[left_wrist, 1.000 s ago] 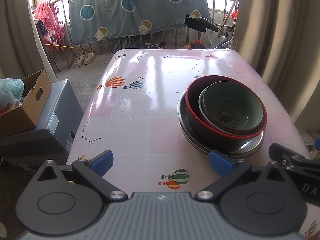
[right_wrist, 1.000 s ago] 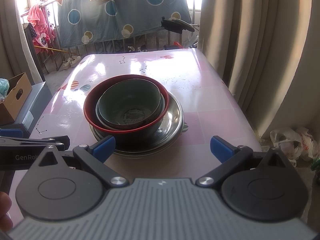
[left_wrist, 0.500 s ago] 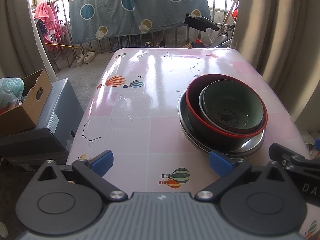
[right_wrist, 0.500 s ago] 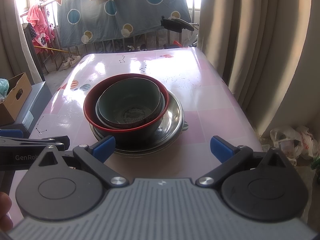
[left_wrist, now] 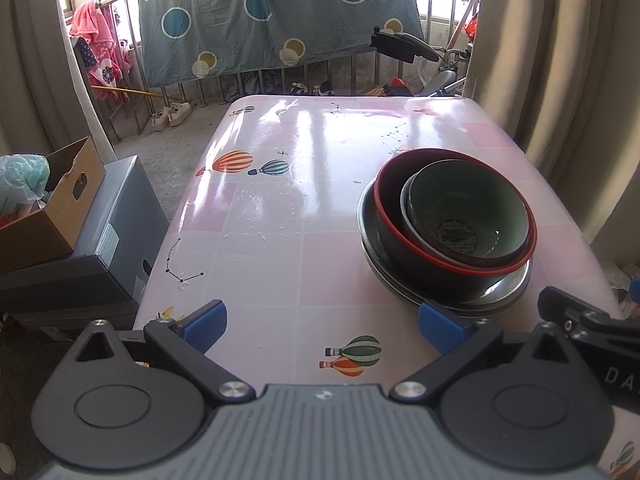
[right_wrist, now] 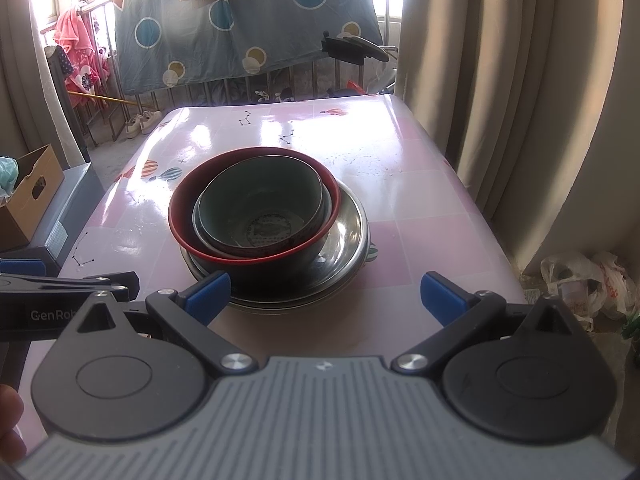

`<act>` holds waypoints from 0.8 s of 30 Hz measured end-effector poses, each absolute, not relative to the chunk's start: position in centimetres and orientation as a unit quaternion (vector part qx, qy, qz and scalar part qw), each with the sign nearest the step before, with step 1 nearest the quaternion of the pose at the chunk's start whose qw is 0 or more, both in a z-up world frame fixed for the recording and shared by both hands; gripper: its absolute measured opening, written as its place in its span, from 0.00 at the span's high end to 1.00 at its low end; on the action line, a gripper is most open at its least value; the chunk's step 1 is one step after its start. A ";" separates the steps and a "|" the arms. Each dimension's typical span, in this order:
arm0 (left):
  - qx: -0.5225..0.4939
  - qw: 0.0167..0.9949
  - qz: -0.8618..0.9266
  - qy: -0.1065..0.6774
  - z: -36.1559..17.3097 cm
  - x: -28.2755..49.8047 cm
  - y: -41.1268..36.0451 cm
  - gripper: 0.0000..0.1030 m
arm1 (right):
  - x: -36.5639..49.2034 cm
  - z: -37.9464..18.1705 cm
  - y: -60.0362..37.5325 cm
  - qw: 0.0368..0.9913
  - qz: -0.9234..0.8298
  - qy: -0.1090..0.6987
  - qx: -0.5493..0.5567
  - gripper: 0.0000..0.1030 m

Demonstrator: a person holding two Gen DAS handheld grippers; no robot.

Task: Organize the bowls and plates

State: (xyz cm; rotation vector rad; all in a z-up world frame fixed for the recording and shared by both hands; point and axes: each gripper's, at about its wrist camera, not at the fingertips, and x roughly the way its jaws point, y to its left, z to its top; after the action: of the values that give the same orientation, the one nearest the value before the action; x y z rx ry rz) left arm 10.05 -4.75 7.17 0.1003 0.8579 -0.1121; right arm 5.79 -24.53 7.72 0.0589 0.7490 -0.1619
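A stack stands on the pink table [left_wrist: 280, 208]: a green bowl [left_wrist: 464, 216] nested in a black bowl with a red rim [left_wrist: 400, 232], on steel plates [left_wrist: 508, 292]. The right wrist view shows the same green bowl [right_wrist: 260, 204], red-rimmed bowl [right_wrist: 184, 216] and steel plates [right_wrist: 348, 236]. My left gripper [left_wrist: 322, 322] is open over the near table edge, left of the stack. My right gripper [right_wrist: 324, 294] is open just in front of the stack, holding nothing. Each gripper shows at the edge of the other's view.
A cardboard box [left_wrist: 48, 208] sits on a grey box [left_wrist: 112, 248] left of the table. Curtains [right_wrist: 500, 100] hang close on the right, with plastic bags [right_wrist: 580, 280] on the floor. A railing with a hanging blanket [left_wrist: 272, 20] lies beyond the far edge.
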 end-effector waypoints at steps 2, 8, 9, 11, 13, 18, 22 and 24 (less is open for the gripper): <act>0.048 0.907 -0.054 0.416 7.1 10.0 -4.8 0.01 | 5.8 7.7 -24.6 0.927 -0.079 0.365 0.029 0.01; 0.048 0.906 -0.054 0.416 7.1 10.0 -4.7 0.01 | 5.8 7.7 -24.5 0.927 -0.079 0.366 0.029 0.01; 0.047 0.906 -0.053 0.417 7.1 10.1 -4.7 0.01 | 5.8 7.7 -24.5 0.927 -0.079 0.366 0.029 0.01; 0.048 0.906 -0.053 0.417 7.1 10.1 -4.7 0.01 | 5.8 7.7 -24.5 0.927 -0.079 0.366 0.029 0.01; 0.048 0.906 -0.053 0.417 7.1 10.1 -4.7 0.01 | 5.8 7.7 -24.5 0.927 -0.079 0.366 0.029 0.01; 0.045 0.904 -0.054 0.422 6.9 10.0 -4.6 0.01 | 5.8 7.6 -24.3 0.926 -0.079 0.368 0.027 0.01; 0.043 0.900 -0.057 0.430 6.5 10.1 -4.7 0.01 | 5.9 7.6 -24.5 0.924 -0.079 0.374 0.025 0.01; 0.043 0.897 -0.058 0.435 6.2 10.1 -4.8 0.01 | 5.9 7.4 -24.6 0.922 -0.079 0.379 0.026 0.01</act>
State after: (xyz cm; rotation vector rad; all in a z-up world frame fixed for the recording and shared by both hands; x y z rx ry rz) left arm 10.06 -4.82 6.17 0.0900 0.9019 -0.1199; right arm 5.91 -24.61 7.42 0.0535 0.7778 -0.1616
